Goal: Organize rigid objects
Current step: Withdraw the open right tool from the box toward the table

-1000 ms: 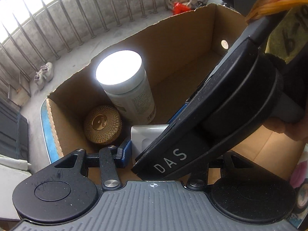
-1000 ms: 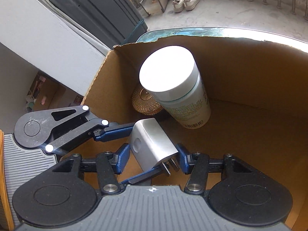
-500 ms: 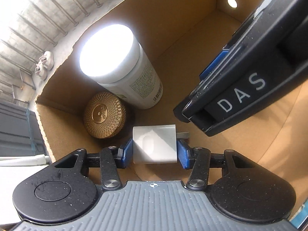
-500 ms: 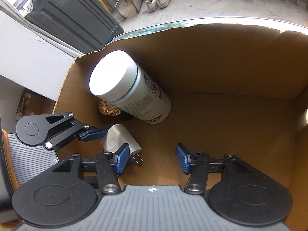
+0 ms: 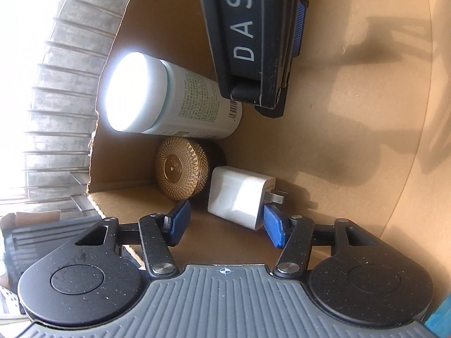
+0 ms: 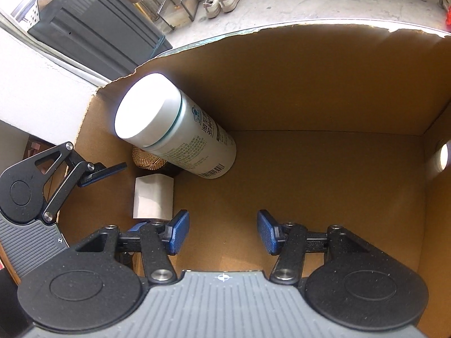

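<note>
Hiding behind the bottle (image 6: 180, 138), the gold jar (image 5: 181, 168) shows fully only from the left tool (image 5: 225, 224), whose jaws are opening around the charger (image 5: 239, 197); the right tool (image 6: 222, 232) is spread, empty.

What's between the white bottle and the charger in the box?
The gold round tin: in the left wrist view it sits between the bottle and the charger; the right wrist view shows it mostly hidden under the bottle.

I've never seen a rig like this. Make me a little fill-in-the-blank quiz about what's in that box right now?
1. The white charger lies on the floor of a ____ box.
2. The lid of the tall bottle is ____ in colour.
3. The round tin beside the charger is ____ in colour.
4. Between the right gripper pads there is ____.

Missing words: cardboard; white; gold; nothing
</note>
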The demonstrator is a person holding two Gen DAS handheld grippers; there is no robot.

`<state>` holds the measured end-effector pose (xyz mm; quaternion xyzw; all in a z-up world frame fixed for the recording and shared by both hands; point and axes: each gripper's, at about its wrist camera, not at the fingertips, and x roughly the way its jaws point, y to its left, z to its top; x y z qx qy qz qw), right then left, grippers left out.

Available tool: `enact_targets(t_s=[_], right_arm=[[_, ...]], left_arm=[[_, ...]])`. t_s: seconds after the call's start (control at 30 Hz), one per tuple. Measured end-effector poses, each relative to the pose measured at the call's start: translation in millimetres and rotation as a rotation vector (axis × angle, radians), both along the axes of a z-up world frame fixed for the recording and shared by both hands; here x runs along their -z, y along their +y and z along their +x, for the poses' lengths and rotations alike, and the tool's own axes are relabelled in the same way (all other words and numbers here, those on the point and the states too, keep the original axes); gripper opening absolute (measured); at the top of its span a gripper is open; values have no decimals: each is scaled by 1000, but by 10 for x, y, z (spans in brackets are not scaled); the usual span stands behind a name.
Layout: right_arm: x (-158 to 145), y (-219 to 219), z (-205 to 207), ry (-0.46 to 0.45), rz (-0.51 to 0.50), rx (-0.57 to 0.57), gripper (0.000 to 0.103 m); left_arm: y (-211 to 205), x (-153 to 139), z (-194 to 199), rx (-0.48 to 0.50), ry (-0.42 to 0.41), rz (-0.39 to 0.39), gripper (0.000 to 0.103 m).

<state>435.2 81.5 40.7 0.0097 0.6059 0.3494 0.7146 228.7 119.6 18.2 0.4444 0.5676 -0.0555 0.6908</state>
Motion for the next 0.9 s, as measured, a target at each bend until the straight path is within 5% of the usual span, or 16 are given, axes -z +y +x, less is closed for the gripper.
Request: enact_targets(t_s=[0.27,0.47,0.6,0.7,0.83,0.9], right_arm=[[-67,118,0,-9,13,-6,56],[-153,76,-49,-33,33,-1,56],[-367,-20,-125,-75,49,-19,56],[-617,-266,-238,-111,108,-4,56],[-1000,-728,-578,-220,196,-12,56],[-1183,-944,-788,-317,182,7,56]], left_arm=[[-126,30,-171,73,6,102,52],[-168,-107,-272,49,-41,86,55],[-206,-533,-462,20,-143,21,55],[-348,-989,-775,12,-307,-67,55],[-299,-1434,-1031,-1,-442,-323,59],[-395,-1436,-1383,1,-495,-466,59]])
